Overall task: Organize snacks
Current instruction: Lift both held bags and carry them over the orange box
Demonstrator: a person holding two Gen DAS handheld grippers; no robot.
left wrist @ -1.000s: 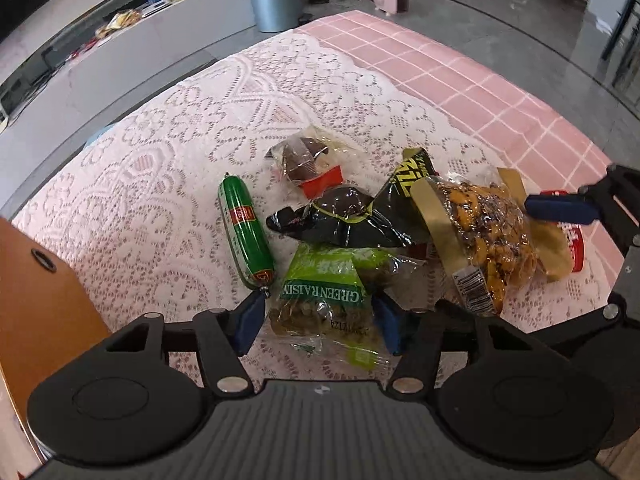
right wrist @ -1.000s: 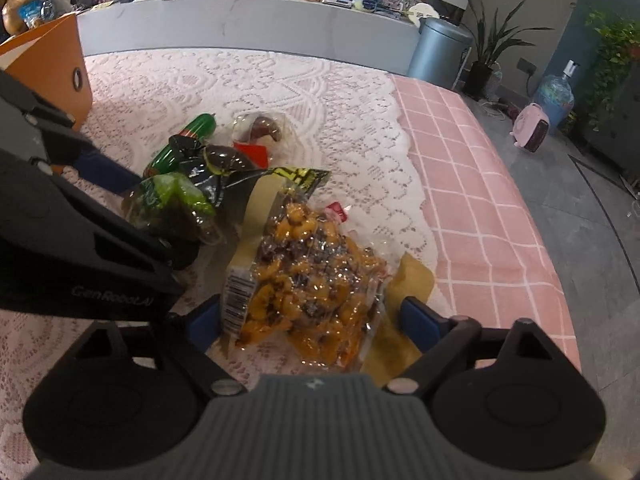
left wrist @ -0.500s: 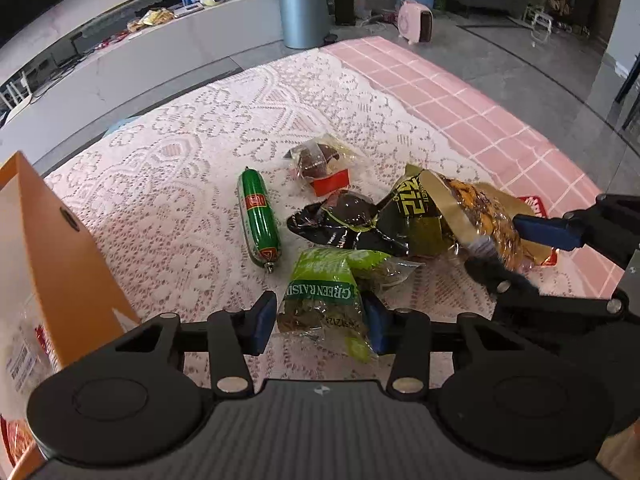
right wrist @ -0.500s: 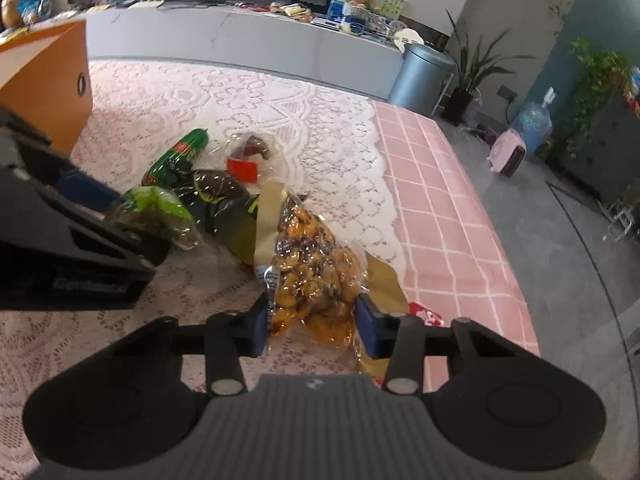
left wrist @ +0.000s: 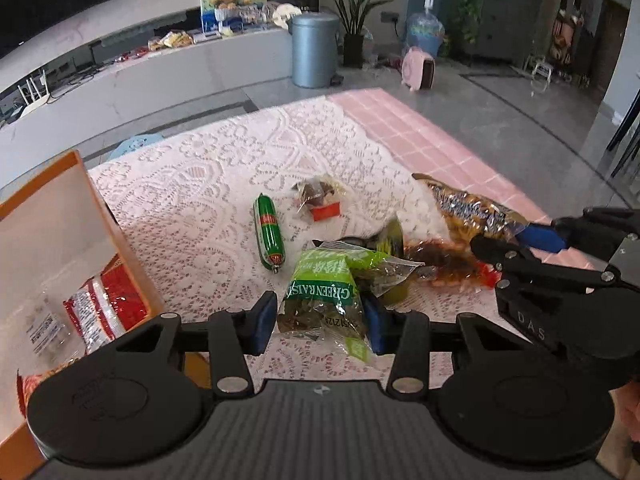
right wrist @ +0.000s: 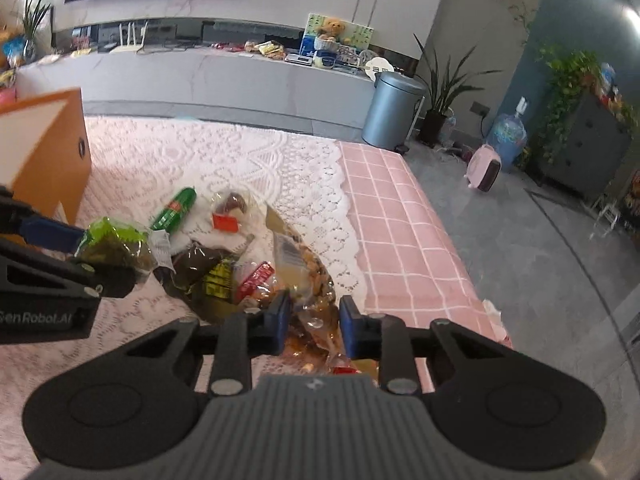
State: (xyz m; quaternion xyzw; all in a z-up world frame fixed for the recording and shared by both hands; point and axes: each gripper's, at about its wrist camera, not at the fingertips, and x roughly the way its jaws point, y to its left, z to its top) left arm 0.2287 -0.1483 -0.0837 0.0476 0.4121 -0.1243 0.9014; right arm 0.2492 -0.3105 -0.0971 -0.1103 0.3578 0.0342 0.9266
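Holding one bag per gripper, both look lifted off the surface.

Left wrist view: left gripper (left wrist: 318, 318) is pinching the green raisin bag (left wrist: 324, 292) between its blue pads. Orange box (left wrist: 64, 216) sits at left, open, with a red-and-white packet (left wrist: 100, 308) already inside — so I'd say part of the sorting is done. On the lace cloth (left wrist: 200, 184): green sausage (left wrist: 270, 232), small clear packet with red label (left wrist: 320, 200), dark bag (left wrist: 384, 240) just behind the raisins. Right gripper (left wrist: 520, 236) comes in from the right, clamped on the nut bag (left wrist: 468, 208).

Right wrist view: right gripper (right wrist: 312, 320) is closed on the nut bag (right wrist: 304, 280), which hangs between the pads. A red wrapper (right wrist: 254, 280) and the dark bag (right wrist: 200, 268) lie under and beside it, touching. Sausage (right wrist: 174, 210) and clear packet (right wrist: 228, 212) are further back, near the box (right wrist: 48, 152). Left gripper (right wrist: 64, 236) shows at left with the raisins (right wrist: 114, 244).

Progress: early-to-mid. Two bags in hand need to go into the box — four or so items are left on the surface after that.
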